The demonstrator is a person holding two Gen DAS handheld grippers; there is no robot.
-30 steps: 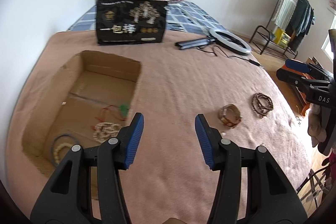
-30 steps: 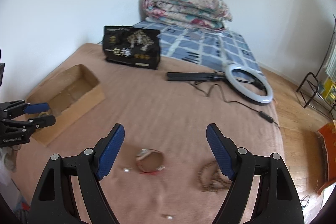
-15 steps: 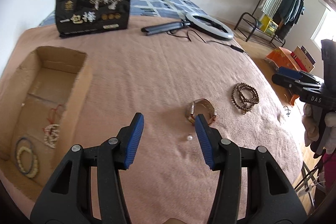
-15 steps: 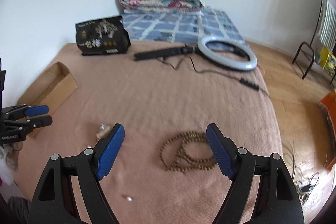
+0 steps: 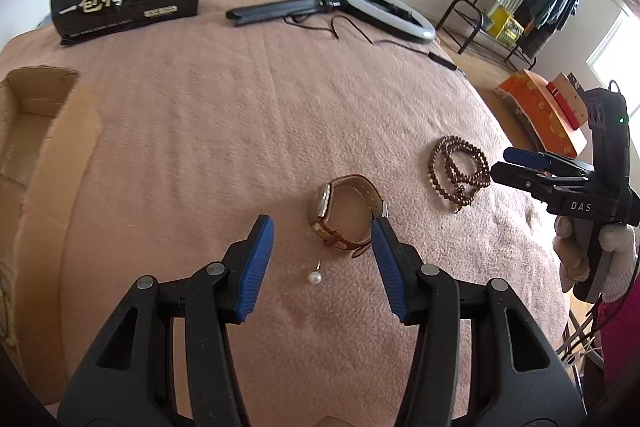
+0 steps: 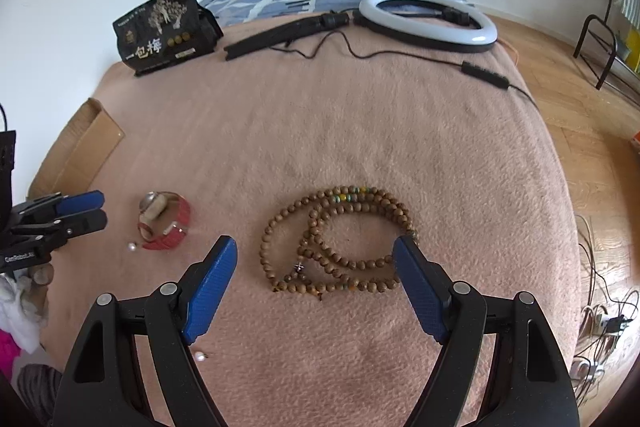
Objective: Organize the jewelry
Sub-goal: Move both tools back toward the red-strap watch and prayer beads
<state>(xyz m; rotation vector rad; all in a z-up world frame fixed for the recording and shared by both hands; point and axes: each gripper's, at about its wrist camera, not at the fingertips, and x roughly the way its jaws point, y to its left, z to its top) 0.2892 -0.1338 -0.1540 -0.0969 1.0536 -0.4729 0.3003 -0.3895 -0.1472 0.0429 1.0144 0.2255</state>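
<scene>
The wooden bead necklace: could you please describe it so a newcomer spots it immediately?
On the pink blanket covering the bed, look right of the red-strapped watch. The bead necklace lies coiled in loops of small brown beads, with a few green and yellow ones.

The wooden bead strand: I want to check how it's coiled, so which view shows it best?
The right wrist view: the bead strand lies large and sharp between the open right gripper. The left wrist view shows it smaller, off right.
</scene>
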